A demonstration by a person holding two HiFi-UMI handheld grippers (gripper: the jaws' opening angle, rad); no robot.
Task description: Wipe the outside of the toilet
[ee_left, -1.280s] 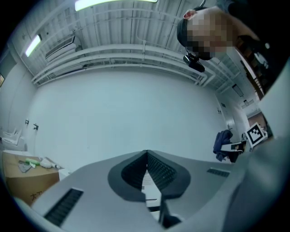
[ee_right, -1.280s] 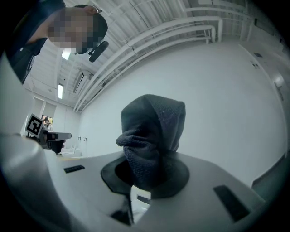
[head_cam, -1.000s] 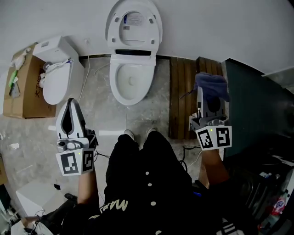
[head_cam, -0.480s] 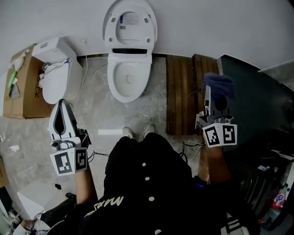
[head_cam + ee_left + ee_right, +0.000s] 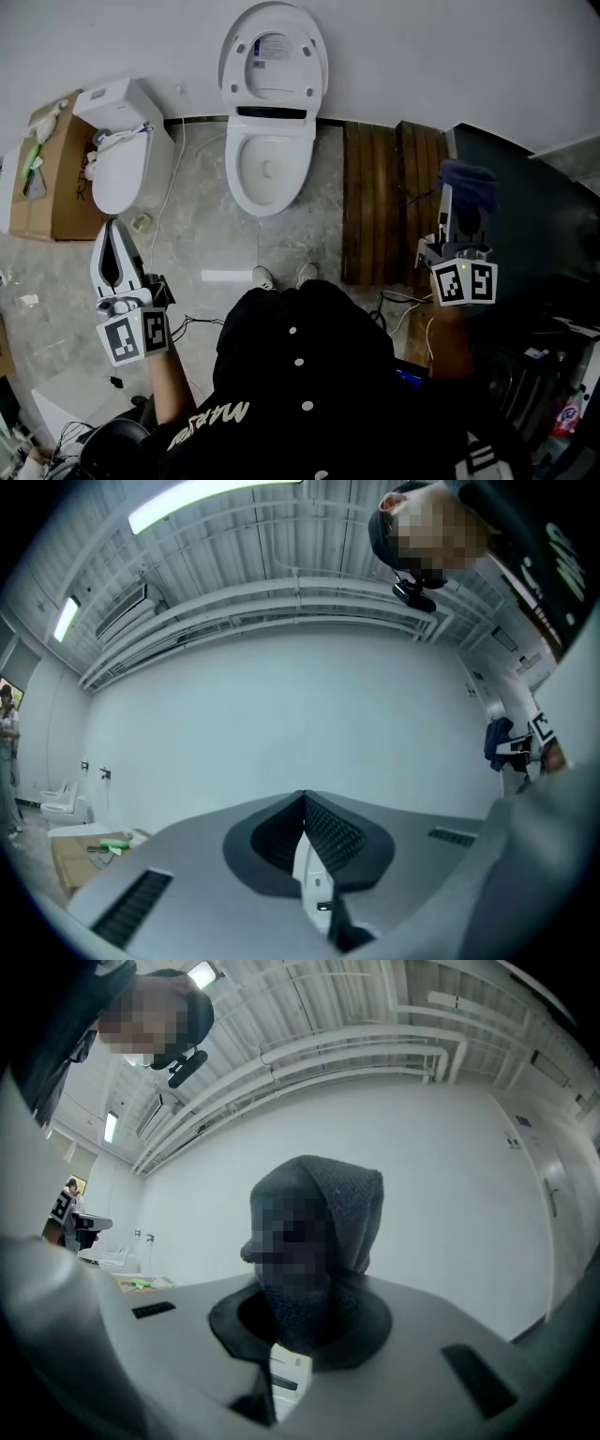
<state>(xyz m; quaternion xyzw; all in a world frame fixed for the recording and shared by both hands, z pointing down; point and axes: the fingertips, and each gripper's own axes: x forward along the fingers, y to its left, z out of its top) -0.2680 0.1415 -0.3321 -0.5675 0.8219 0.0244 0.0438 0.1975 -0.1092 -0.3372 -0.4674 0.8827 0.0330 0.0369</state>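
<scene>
While both hands hang low beside the standing person, the left gripper is pressed together on nothing and the right gripper pinches a dark blue-grey knitted cloth. The white ceramic toilet with raised lid lies at ten o'clock from the cloth, its long axis running six-to-twelve. Grey marble floor lies open on its left, and a brown slatted wooden platform borders its right.

Pale letters beginning "MAR" on the black top; label on the toilet lid illegible.

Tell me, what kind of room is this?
Probably a workshop or test hall, not a home bathroom: an open toilet, a second toilet beside a cardboard box, and bare ceiling pipes.
</scene>
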